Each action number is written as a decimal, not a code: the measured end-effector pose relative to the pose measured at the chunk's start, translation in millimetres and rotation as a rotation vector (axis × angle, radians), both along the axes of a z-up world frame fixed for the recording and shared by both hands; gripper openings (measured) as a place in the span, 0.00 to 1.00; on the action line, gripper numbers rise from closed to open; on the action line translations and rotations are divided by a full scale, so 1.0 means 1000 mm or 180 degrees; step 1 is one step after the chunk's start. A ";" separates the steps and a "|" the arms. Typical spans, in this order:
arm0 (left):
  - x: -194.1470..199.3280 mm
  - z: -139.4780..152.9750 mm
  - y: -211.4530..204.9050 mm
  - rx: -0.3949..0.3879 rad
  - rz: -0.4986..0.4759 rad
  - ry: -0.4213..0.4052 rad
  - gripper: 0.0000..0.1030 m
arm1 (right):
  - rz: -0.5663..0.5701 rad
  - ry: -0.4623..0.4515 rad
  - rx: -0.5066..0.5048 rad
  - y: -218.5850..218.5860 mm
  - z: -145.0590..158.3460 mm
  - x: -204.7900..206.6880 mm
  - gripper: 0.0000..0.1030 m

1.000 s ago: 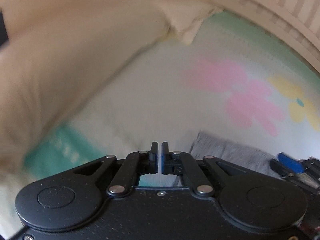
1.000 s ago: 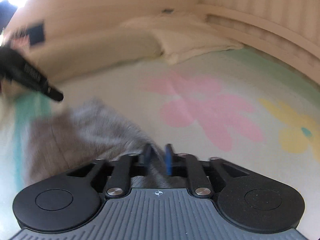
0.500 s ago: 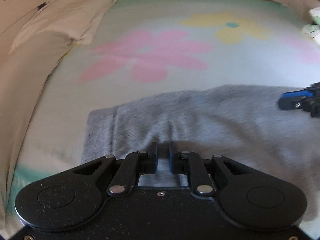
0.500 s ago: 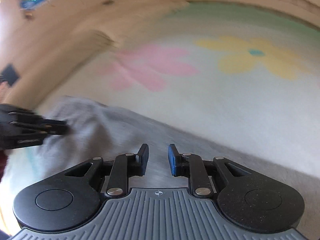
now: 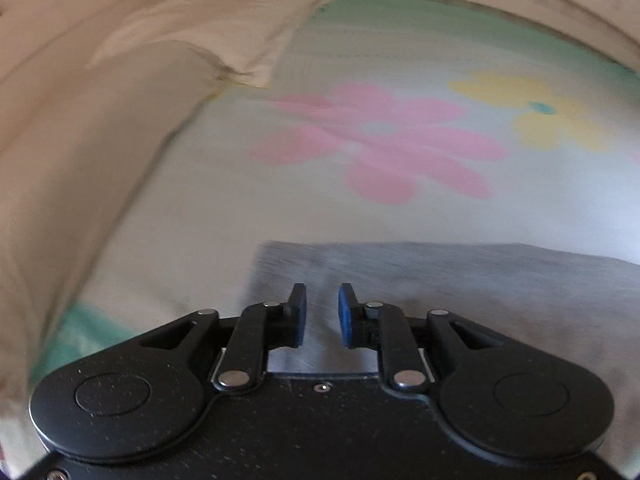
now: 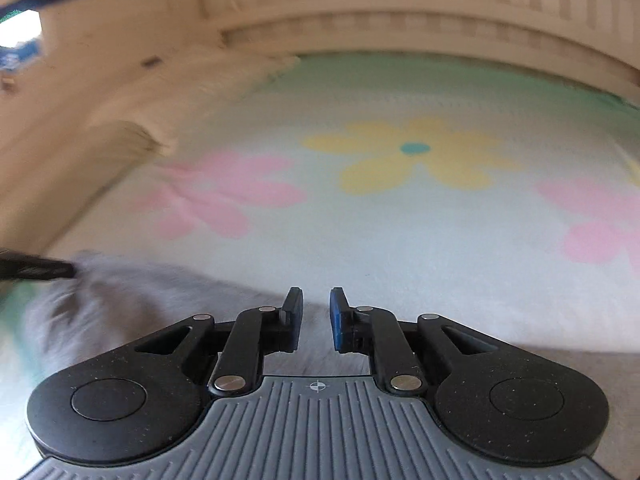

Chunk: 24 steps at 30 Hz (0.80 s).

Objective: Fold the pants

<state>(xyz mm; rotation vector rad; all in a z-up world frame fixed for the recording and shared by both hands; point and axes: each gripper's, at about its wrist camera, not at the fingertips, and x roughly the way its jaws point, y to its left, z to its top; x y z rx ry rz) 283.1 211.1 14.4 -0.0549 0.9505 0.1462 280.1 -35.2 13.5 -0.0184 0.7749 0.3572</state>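
Grey pants [image 5: 460, 280] lie flat, straight-edged; blurred.

left hand-held gripper [image 5: 322, 312]: jaws parted, a clear gap between the two blue-padded fingertips [image 5: 299, 308]. nothing is clamped between them. both linkage arms are spread evenly either side of the centre line, and the black body fills the lower part of the left wrist view. the fingers point forward and slightly downward.

right hand-held gripper [image 6: 316, 314]: jaws parted by a similar gap, blue pads [image 6: 337, 316] facing each other, nothing held. the linkage is symmetric; the ribbed grey body lies below it. the fingers point forward at a shallow downward angle.

in the right wrist view, the black tip of the left hand-held gripper enters at the left edge, blurred, well apart from the right one.
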 end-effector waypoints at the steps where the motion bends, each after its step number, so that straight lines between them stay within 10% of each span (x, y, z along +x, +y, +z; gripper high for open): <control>1: -0.006 0.004 -0.009 -0.0035 -0.0096 0.0001 0.37 | 0.0043 0.0023 0.0065 -0.006 0.006 -0.015 0.16; 14: -0.062 -0.011 -0.046 -0.0603 -0.0373 0.0615 0.48 | 0.0674 0.0270 0.0143 0.003 -0.016 -0.135 0.23; 24: -0.043 -0.030 -0.013 -0.0368 -0.0226 0.0593 0.53 | 0.0990 -0.0014 -0.0344 0.042 -0.045 -0.154 0.23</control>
